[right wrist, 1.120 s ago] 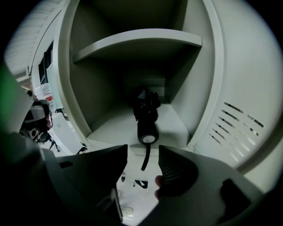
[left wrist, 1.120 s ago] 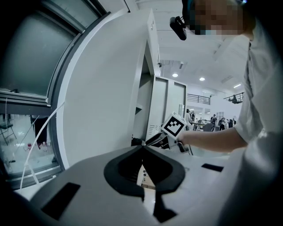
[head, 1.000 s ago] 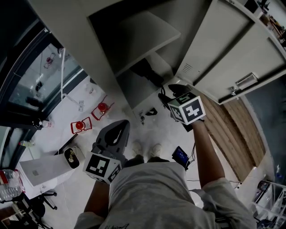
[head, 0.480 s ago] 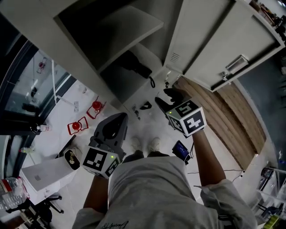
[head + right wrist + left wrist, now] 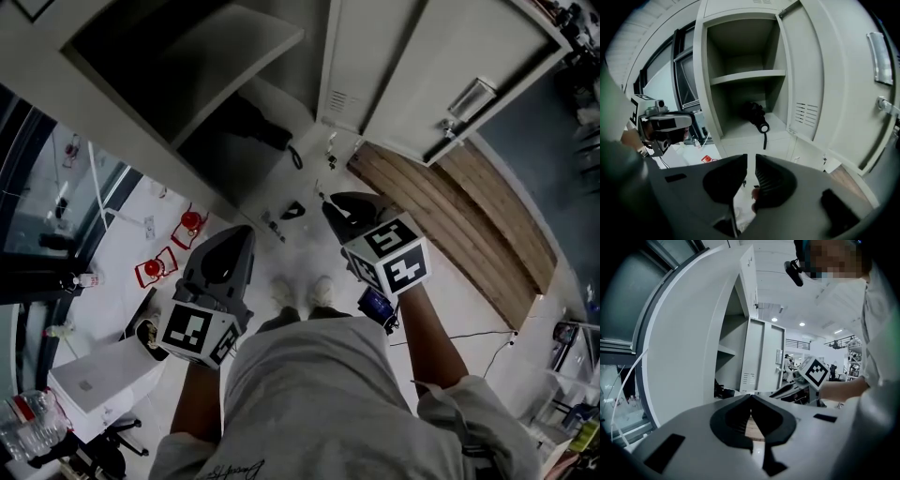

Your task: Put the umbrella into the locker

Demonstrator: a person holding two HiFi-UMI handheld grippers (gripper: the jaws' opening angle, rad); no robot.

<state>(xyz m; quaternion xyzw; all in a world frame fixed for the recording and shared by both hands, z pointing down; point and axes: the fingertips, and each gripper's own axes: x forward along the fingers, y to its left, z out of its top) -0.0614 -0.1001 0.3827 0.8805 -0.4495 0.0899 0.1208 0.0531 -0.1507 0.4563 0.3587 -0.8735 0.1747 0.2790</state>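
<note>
locker [image 5: 740,75] holds the umbrella [image 5: 754,115]; left tongs [image 5: 751,397] pressed together empty, right tongs [image 5: 751,160] closing, nothing between them.

White box [image 5: 94,384], red trinkets [image 5: 150,269], wooden floor strip [image 5: 487,225]

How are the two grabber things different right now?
The left gripper has jaws pressed together; the right gripper has a thin gap between jaws that are closing. The right gripper faces the open locker front; the left gripper sees it from the side. Both hold nothing.
</note>
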